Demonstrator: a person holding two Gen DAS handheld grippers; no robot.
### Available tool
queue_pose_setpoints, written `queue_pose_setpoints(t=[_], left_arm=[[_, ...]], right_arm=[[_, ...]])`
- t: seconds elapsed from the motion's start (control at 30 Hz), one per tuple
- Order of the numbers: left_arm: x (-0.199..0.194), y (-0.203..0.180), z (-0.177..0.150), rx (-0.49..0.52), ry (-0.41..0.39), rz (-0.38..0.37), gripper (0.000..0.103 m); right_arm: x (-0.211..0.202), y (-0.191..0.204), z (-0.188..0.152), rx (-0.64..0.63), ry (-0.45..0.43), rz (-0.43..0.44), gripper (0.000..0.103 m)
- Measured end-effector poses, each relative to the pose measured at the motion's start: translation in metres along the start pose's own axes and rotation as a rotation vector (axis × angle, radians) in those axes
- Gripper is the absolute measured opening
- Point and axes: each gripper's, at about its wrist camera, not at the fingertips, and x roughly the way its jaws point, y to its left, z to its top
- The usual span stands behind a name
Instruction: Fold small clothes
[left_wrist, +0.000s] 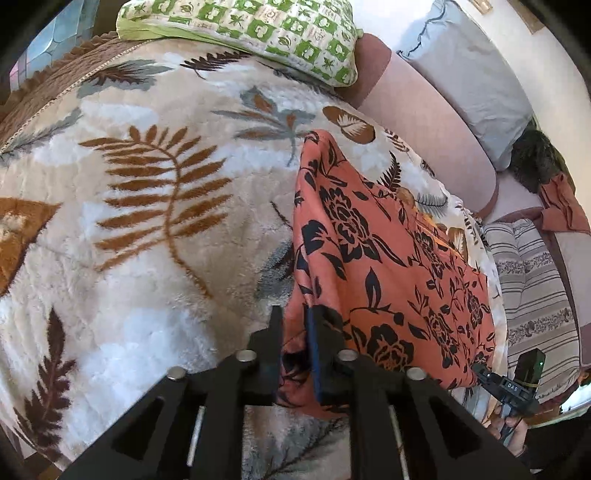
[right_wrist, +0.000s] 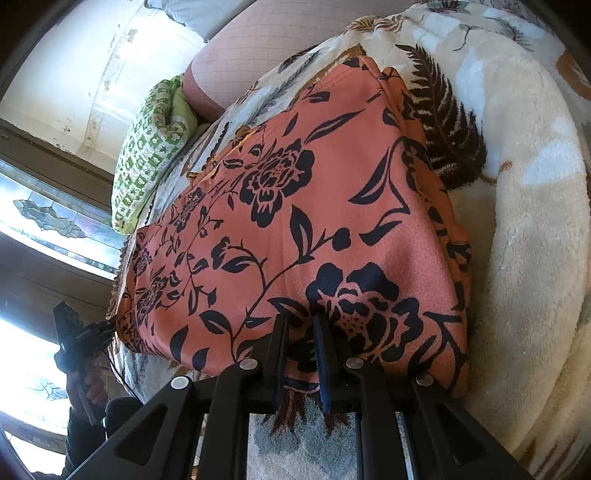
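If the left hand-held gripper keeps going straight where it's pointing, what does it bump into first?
Almost certainly the orange flowered cloth. The left hand-held gripper already has the cloth's near edge between its fingers, so going on means pushing into more of it, then the leafy fleece blanket underneath. Depth is hard to judge here.

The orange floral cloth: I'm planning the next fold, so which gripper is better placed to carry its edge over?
Probably the right gripper: its fingers pinch the orange floral cloth at its near edge. The left gripper looks looser on its corner.
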Motion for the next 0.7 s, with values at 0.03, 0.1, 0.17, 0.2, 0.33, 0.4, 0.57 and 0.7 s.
queue_pose_setpoints(t=[0.03,0.1,0.17,0.2,0.33,0.4,0.57,0.7], left_arm=[[-0.001,-0.001,0.001,0.005,-0.006,0.001,0.024],[-0.004,-0.002,0.001,0.006,-0.016,-0.011,0.03],[-0.007,-0.003,0.0,0.001,-0.027,-0.019,0.037],[-0.008,-0.004,-0.001,0.005,-0.025,-0.011,0.037],[-0.022,-0.003,-0.005,-0.007,-0.058,-0.026,0.044],[-0.029,-0.006,-0.008,0.004,-0.073,-0.039,0.046],[-0.029,-0.017,-0.012,0.036,-0.076,-0.043,0.047],[0.0,-0.018,-0.018,0.042,0.026,0.015,0.005]], right_arm=[[0.0,0.0,0.0,0.0,0.0,0.001,0.017],[0.0,0.0,0.0,0.002,0.0,0.001,0.017],[0.0,0.0,0.0,0.002,0.0,0.001,0.017],[0.0,0.0,0.0,0.002,0.0,0.001,0.017],[0.0,0.0,0.0,0.003,0.002,0.004,0.017],[0.0,0.0,0.0,0.005,0.002,0.004,0.017],[0.0,0.0,0.0,0.004,0.002,0.004,0.017],[0.0,0.0,0.0,0.004,0.004,0.0,0.017]])
